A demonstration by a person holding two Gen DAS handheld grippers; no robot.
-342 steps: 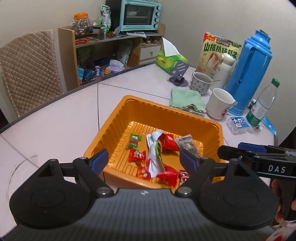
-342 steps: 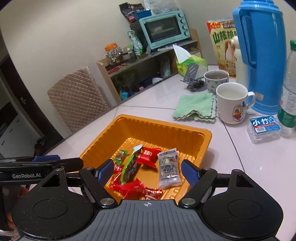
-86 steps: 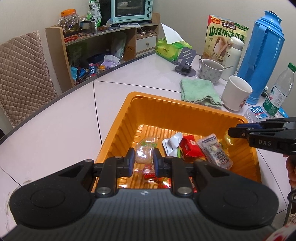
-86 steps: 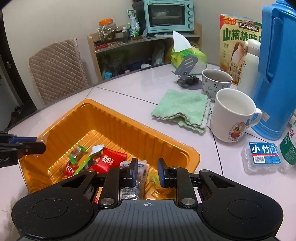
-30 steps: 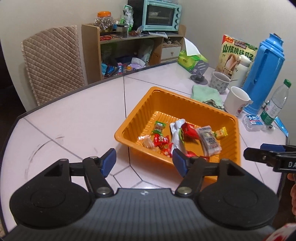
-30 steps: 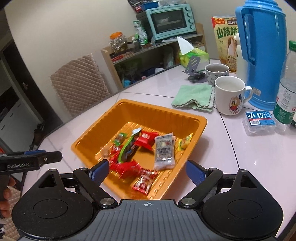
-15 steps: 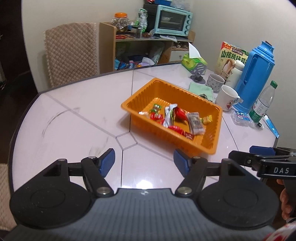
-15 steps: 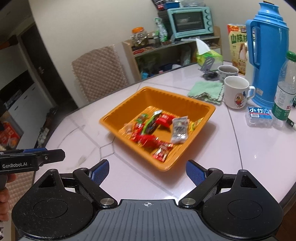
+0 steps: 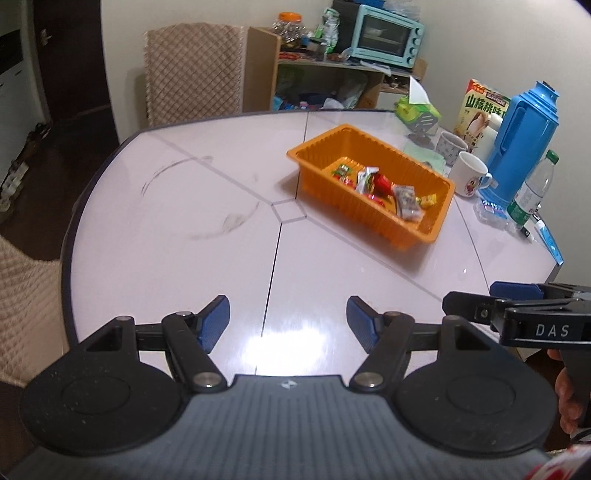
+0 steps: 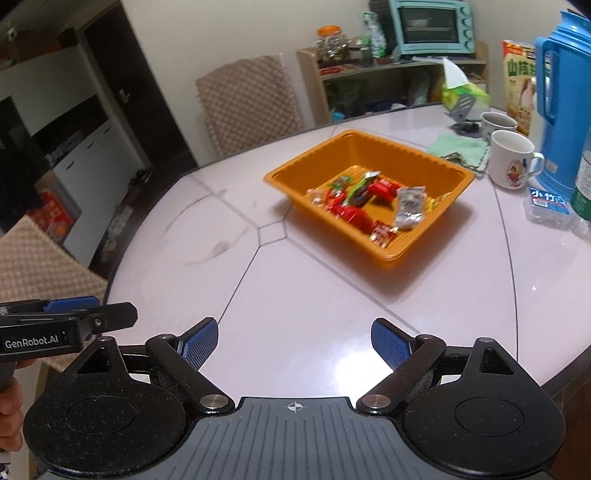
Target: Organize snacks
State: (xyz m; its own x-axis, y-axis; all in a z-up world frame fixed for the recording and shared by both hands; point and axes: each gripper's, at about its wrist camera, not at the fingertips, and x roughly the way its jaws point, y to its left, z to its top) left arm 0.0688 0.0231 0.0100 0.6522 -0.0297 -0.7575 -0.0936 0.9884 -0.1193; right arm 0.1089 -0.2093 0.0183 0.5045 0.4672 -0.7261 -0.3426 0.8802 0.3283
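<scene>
An orange tray (image 9: 314, 149) (image 10: 288, 186) stands on the round white table and holds several wrapped snacks (image 9: 376, 184) (image 10: 364, 206): red, green, yellow and clear packets. My left gripper (image 9: 288, 317) is open and empty, held back over the table's near edge, far from the tray. My right gripper (image 10: 294, 341) is also open and empty, likewise well back from the tray. Each gripper shows at the edge of the other's view: the right gripper (image 9: 517, 310) and the left gripper (image 10: 66, 319).
Beyond the tray are a green cloth (image 10: 460, 147), two mugs (image 10: 511, 162), a blue thermos (image 9: 524, 136), a water bottle (image 9: 532, 188), a tissue pack (image 10: 546, 206) and a snack box (image 9: 476, 105). Chairs (image 9: 192, 70) stand around the table; a shelf with a toaster oven (image 9: 384, 33) is behind.
Both grippers have pulled back and up from the tray, so the whole table now shows. Earlier they were shut over the tray; now both are open and empty.
</scene>
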